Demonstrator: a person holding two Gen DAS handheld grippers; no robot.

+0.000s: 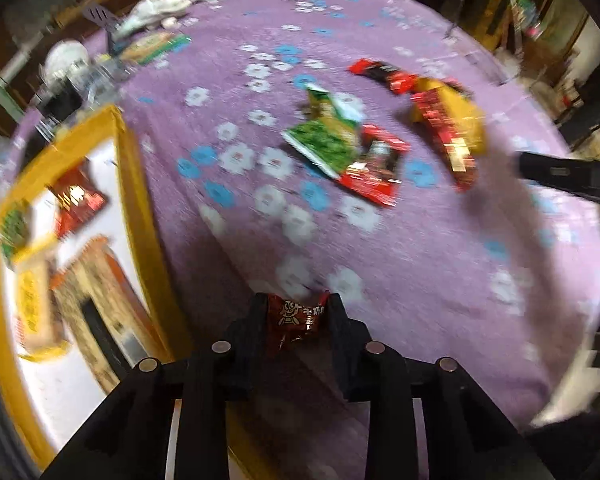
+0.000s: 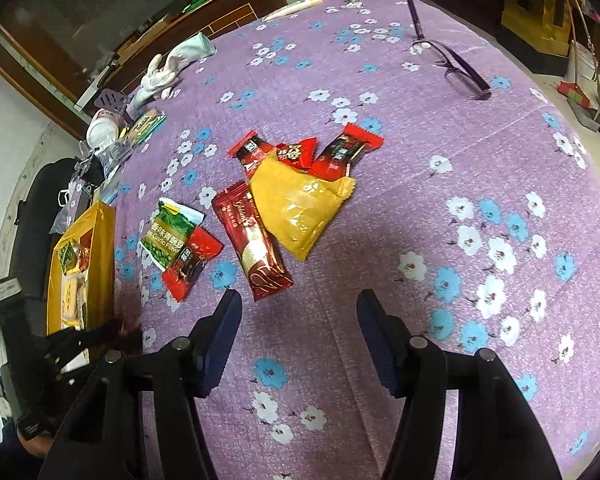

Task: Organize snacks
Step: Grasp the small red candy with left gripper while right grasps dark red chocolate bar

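My left gripper is shut on a small dark red snack packet, just above the purple flowered cloth and beside the yellow box. Several snacks lie in that white-lined box. In the right wrist view the left gripper shows at the box's near end. My right gripper stands open over bare cloth, with nothing between its fingers. Just beyond it lie a dark red bar, a yellow packet, a green pea packet, a red packet and more red wrappers.
Purple-framed glasses lie at the far right of the table. A white glove, a purple spatula and small clutter sit along the far left edge. Bare cloth stretches along the near right side.
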